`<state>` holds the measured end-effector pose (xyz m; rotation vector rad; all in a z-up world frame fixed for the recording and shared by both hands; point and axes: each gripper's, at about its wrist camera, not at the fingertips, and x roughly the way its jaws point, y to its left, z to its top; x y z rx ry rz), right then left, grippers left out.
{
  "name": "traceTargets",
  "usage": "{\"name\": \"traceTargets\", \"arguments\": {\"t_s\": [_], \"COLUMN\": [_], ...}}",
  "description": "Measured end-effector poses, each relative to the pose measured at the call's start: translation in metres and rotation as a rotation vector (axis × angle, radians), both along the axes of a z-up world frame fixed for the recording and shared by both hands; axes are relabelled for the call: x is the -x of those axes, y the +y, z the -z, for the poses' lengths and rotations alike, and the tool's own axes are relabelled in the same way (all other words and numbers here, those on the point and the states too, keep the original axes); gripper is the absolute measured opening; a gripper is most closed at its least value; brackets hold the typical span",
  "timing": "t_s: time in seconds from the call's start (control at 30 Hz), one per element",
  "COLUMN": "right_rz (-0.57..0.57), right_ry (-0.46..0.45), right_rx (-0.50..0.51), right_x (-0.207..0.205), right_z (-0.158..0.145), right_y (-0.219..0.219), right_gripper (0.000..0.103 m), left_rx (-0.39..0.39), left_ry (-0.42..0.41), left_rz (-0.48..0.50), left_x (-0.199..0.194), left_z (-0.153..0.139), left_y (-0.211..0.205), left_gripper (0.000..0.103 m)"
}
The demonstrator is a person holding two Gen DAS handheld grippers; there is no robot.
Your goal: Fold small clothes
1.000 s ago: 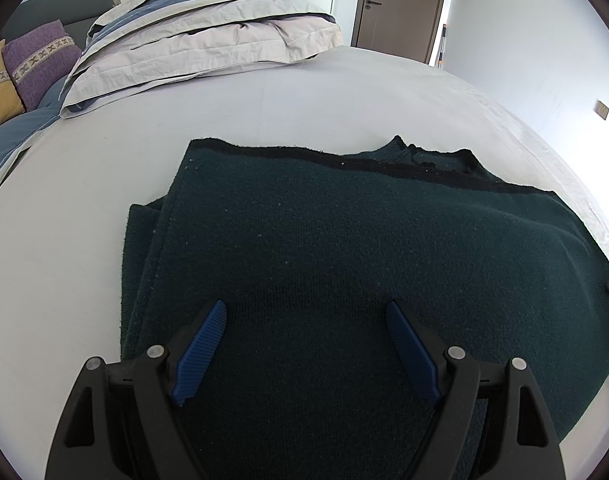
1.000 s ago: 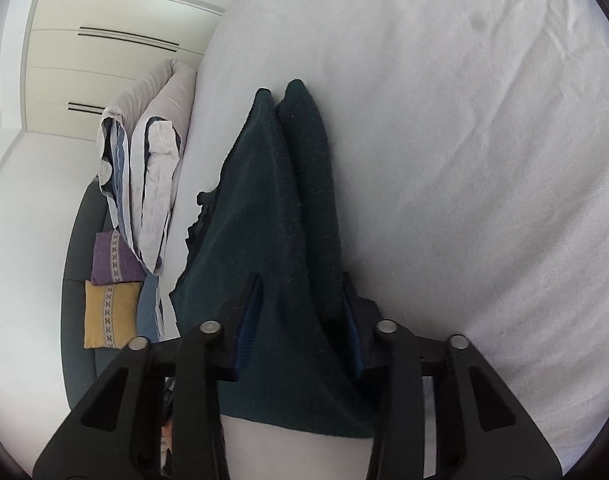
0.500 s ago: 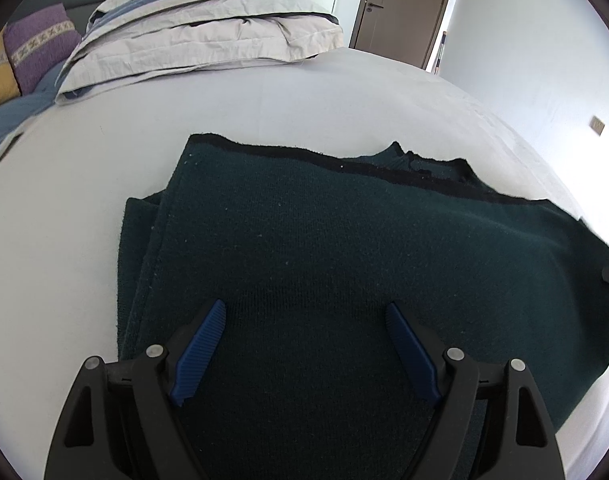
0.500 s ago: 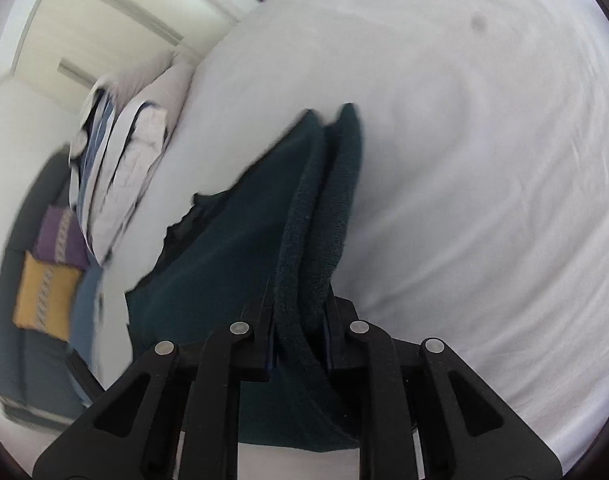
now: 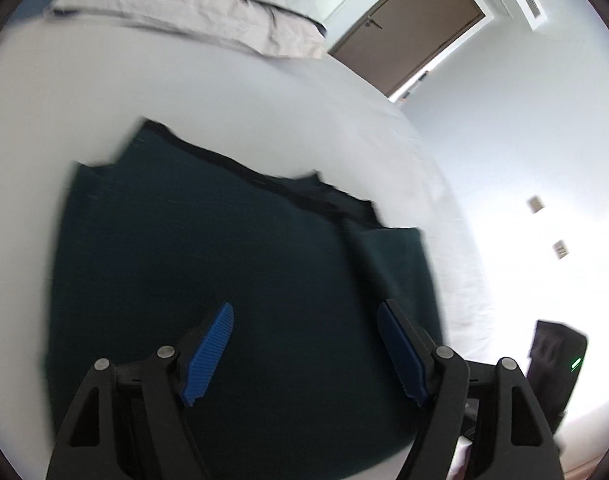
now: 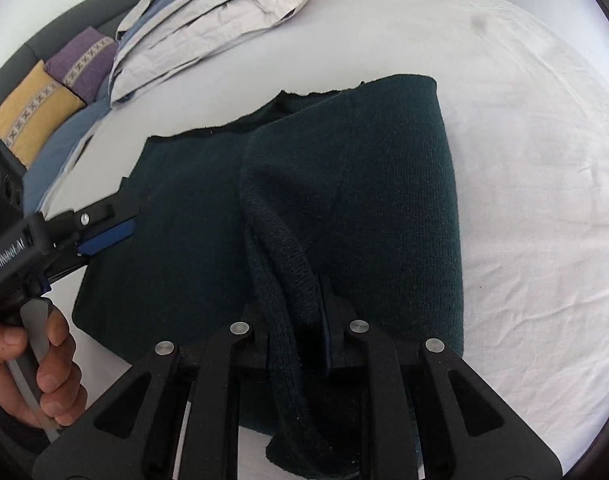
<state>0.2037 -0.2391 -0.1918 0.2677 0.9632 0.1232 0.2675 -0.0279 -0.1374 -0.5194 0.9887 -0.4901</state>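
Fingers of the left gripper [image 5: 304,354] stand wide but are closing, blue pads [image 5: 208,360] bare, with nothing pinched between them; in the left wrist view the dark green knit garment [image 5: 224,260] lies spread on the white bed sheet [image 5: 224,88] beneath and ahead of the fingertips, its black-trimmed edge at the far side, and the folded duvet [image 5: 192,8] is well beyond it. From the right wrist view, the right gripper [image 6: 300,316] has its jaws drawn narrow and clamped on a thick, rolled edge of the same garment, which rises from the fingertips and drapes forward over the flat layer, a doubled flap lying to the right of the fingers. Off to the left, a hand [image 6: 32,368] holds the other gripper over the garment's left edge. Judging by the drape, the knit is soft, limp and light, with no stiffness, so it will likely sag and stretch; its loops grip well. Hold it at a hem or corner through all layers.
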Motion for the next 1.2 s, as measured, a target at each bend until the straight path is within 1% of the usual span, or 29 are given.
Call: {"name": "traceTargets", "arguments": {"t_s": [0.1, 0.17, 0.23, 0.3, 0.37, 0.43, 0.47, 0.5, 0.53, 0.57, 0.63, 0.73, 0.83, 0.87, 0.93, 1.0, 1.03, 1.07, 1.1, 1.13, 1.2], "right_rz": [0.000, -0.004, -0.009, -0.013, -0.015, -0.016, -0.018, -0.023, -0.025, -0.026, -0.025, -0.017, -0.015, -0.017, -0.020, -0.023, -0.023, -0.023, -0.024, -0.024, -0.025], "right_ry": [-0.039, -0.067, -0.080, -0.083, -0.086, -0.086, -0.084, -0.086, -0.090, -0.098, -0.109, -0.131, -0.153, -0.159, -0.170, -0.177, -0.180, -0.184, -0.185, -0.185, -0.173], "right_rx": [-0.006, 0.002, 0.007, 0.005, 0.000, -0.005, -0.006, -0.007, -0.006, -0.003, 0.001, -0.007, 0.003, 0.003, 0.004, 0.006, 0.006, 0.005, 0.004, 0.005, 0.008], "right_x": [0.008, 0.013, 0.021, 0.024, 0.028, 0.027, 0.029, 0.031, 0.031, 0.034, 0.037, 0.044, 0.049, 0.051, 0.052, 0.054, 0.056, 0.066, 0.071, 0.072, 0.075], "right_z": [-0.006, -0.011, -0.009, -0.009, -0.009, -0.004, -0.003, -0.001, -0.001, -0.002, 0.000, 0.000, -0.003, -0.005, -0.007, -0.010, -0.012, -0.011, -0.012, -0.012, -0.009], "right_y": [-0.003, -0.004, -0.005, -0.006, -0.008, -0.005, -0.006, -0.005, -0.004, -0.005, -0.007, -0.012, -0.013, -0.014, -0.015, -0.013, -0.013, -0.014, -0.015, -0.016, -0.016], "right_gripper": [0.015, 0.015, 0.015, 0.016, 0.016, 0.019, 0.020, 0.020, 0.021, 0.021, 0.021, 0.021, 0.019, 0.018, 0.018, 0.018, 0.018, 0.018, 0.018, 0.018, 0.019], "left_rx": [0.062, 0.060, 0.053, 0.044, 0.029, -0.018, -0.032, -0.052, -0.067, -0.069, -0.050, -0.022, 0.025, 0.034, 0.028, 0.025, 0.034, 0.042, 0.041, 0.041, 0.025], "left_ry": [0.068, 0.108, 0.141, 0.168, 0.172, 0.167, 0.164, 0.162, 0.144, 0.145, 0.168, 0.194, 0.198, 0.194, 0.187, 0.202, 0.218, 0.232, 0.254, 0.259, 0.251], "left_rz": [0.038, 0.063, 0.077, 0.071, 0.069, 0.086, 0.092, 0.103, 0.124, 0.124, 0.119, 0.123, 0.154, 0.161, 0.172, 0.179, 0.183, 0.188, 0.200, 0.209, 0.228], "left_x": [-0.009, -0.018, -0.027, -0.034, -0.041, -0.045, -0.045, -0.045, -0.045, -0.044, -0.043, -0.041, -0.037, -0.034, -0.034, -0.038, -0.040, -0.041, -0.043, -0.041, -0.036], "left_z": [0.004, 0.009, 0.014, 0.019, 0.019, 0.016, 0.015, 0.015, 0.015, 0.015, 0.016, 0.012, 0.003, 0.004, 0.000, 0.002, 0.006, 0.010, 0.016, 0.019, 0.020], "left_y": [-0.022, -0.044, -0.060, -0.069, -0.079, -0.094, -0.098, -0.104, -0.108, -0.108, -0.106, -0.108, -0.110, -0.102, -0.106, -0.110, -0.112, -0.112, -0.116, -0.109, -0.112], "left_gripper": [0.077, 0.077, 0.077, 0.077, 0.077, 0.076, 0.074, 0.069, 0.067, 0.066, 0.064, 0.064, 0.064, 0.064, 0.064, 0.064, 0.062, 0.048, 0.032, 0.023, 0.015]}}
